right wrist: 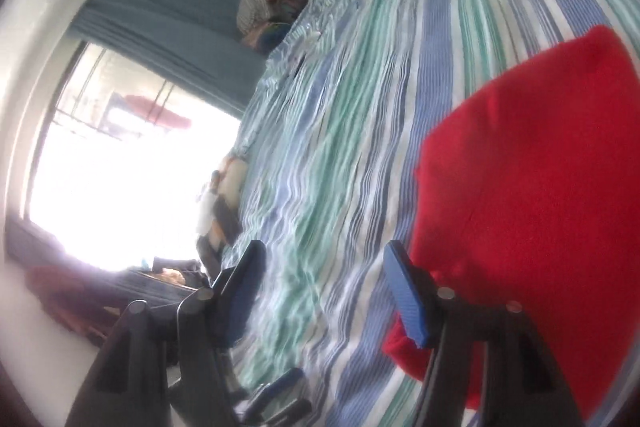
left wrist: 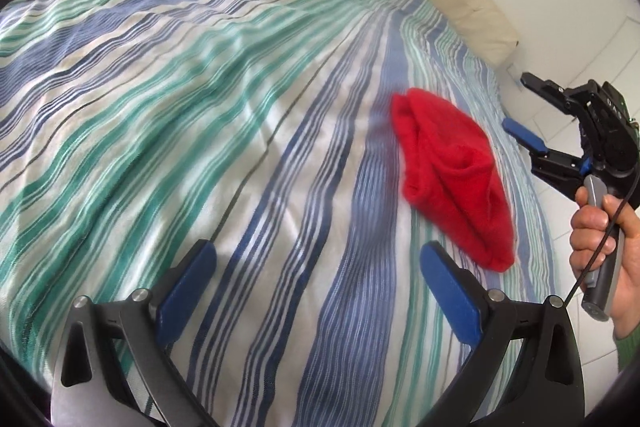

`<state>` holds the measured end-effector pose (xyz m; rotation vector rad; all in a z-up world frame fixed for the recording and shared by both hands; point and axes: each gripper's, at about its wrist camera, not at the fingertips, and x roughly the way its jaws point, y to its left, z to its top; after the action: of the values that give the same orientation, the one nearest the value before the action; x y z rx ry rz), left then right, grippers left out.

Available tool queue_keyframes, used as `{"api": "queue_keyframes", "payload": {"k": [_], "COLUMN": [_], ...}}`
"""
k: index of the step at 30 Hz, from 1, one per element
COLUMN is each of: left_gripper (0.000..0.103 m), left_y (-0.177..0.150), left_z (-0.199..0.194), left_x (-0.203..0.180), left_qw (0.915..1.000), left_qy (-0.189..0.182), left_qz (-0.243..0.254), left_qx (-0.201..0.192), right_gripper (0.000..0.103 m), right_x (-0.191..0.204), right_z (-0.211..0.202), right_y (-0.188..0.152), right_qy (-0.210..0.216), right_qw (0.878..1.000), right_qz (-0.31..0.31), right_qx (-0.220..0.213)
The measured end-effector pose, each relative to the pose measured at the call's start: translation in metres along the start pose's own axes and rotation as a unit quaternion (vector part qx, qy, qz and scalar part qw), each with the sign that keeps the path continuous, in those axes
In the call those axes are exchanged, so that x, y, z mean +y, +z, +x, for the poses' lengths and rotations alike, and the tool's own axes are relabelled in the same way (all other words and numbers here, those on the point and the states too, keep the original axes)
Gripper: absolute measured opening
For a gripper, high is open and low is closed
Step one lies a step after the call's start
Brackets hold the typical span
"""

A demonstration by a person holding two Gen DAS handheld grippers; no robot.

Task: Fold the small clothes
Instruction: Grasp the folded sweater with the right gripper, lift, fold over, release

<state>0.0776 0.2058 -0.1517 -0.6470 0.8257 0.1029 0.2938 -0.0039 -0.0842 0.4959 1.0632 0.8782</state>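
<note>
A folded red cloth point(left wrist: 452, 171) lies on the striped bed point(left wrist: 200, 107), close to its right edge. The left hand-held gripper point(left wrist: 318, 287) hangs over the bedspread beside the cloth, jaws wide apart and empty. The right hand-held gripper point(left wrist: 528, 115), held by a hand point(left wrist: 600, 247) off the bed's right edge, stands open with nothing between its fingers.

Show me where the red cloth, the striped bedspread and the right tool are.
red cloth point(left wrist: 452, 179), left wrist view, middle of its folded top.
striped bedspread point(left wrist: 200, 99), left wrist view, bare stretch of stripes.
right tool point(left wrist: 524, 111), left wrist view, gap between its open tips.
</note>
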Motion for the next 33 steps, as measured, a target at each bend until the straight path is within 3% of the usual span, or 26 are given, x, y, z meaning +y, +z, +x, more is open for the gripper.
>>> {"api": "queue_keyframes", "payload": {"k": [2,4,7,13,16,20,25,28,30,32,33], "left_gripper": [0.102,0.102,0.102,0.102,0.102,0.102,0.102,0.102,0.102,0.102,0.102], "left_y": [0.001,0.001,-0.003,-0.011,-0.013,-0.012,-0.014,-0.021,-0.026,-0.032,-0.034], "left_z": [0.002,0.004,0.007,0.015,0.017,0.016,0.021,0.027,0.032,0.036,0.036], "left_x": [0.000,0.000,-0.003,-0.013,-0.014,-0.015,-0.023,-0.030,-0.033,-0.036,-0.037], "left_qw": [1.0000,1.0000,1.0000,0.9984,0.9977,0.9983,0.9975,0.9945,0.9908,0.9864,0.9849], "left_qy": [-0.002,0.000,0.005,0.033,0.041,0.029,0.028,0.050,0.068,0.086,0.092], "left_qz": [-0.004,-0.006,0.001,0.045,0.053,0.049,0.063,0.090,0.115,0.137,0.145], "left_qx": [0.001,0.004,0.006,0.012,0.014,0.016,0.018,0.020,0.024,0.027,0.025], "right_gripper": [0.061,0.060,0.040,0.033,0.033,0.033,0.033,0.033,0.033,0.033,0.039], "right_x": [0.006,-0.001,-0.023,-0.004,0.009,0.017,0.008,-0.024,-0.057,-0.059,-0.054], "right_z": [-0.027,-0.041,-0.033,0.053,0.076,0.030,-0.053,-0.051,-0.029,-0.034,-0.042], "right_y": [0.001,-0.004,-0.019,-0.074,-0.093,-0.084,-0.085,-0.092,-0.101,-0.107,-0.110], "right_qy": [-0.081,-0.182,-0.245,-0.236,-0.262,-0.236,-0.268,-0.283,-0.281,-0.280,-0.278], "right_qw": [0.995,0.977,0.962,0.942,0.921,0.935,0.928,0.934,0.941,0.944,0.946], "right_qz": [-0.061,-0.102,-0.123,-0.228,-0.276,-0.263,-0.257,-0.220,-0.171,-0.166,-0.165], "right_qx": [-0.024,-0.036,0.001,0.074,0.084,0.047,-0.023,0.010,0.074,0.043,0.024]}}
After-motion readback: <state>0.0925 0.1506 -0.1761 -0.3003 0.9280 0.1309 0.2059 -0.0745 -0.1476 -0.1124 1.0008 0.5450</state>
